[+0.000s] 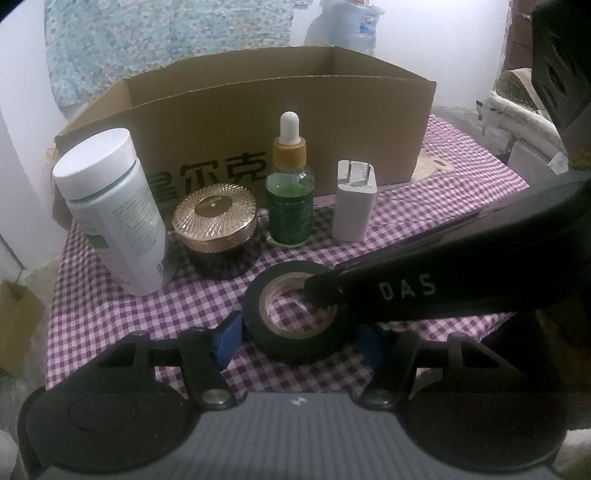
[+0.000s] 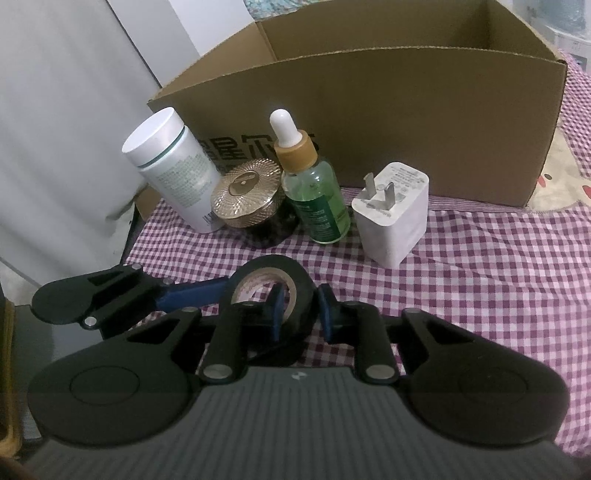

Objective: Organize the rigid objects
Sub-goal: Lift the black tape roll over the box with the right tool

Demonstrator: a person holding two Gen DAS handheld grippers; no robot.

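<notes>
A black tape roll (image 1: 295, 343) (image 2: 303, 284) lies on the purple checked cloth (image 1: 147, 314), near the front. My left gripper (image 1: 299, 341) spans it, blue pads touching its outer sides. My right gripper (image 2: 301, 310) is shut on the roll's wall, with one pad inside the hole and one outside. In the left wrist view it reaches in from the right. Behind the roll stand a white bottle (image 1: 114, 210) (image 2: 173, 170), a gold-lidded jar (image 1: 214, 221) (image 2: 251, 195), a green dropper bottle (image 1: 290, 184) (image 2: 314, 195) and a white charger plug (image 1: 354, 201) (image 2: 393, 214).
An open cardboard box (image 1: 332, 122) (image 2: 406, 122) stands behind the row; its inside is hidden. The cloth's left edge drops off near a small brown carton (image 1: 14, 325) on the floor. A white panel (image 2: 55, 147) rises at the left. A water jug (image 1: 354, 26) stands far back.
</notes>
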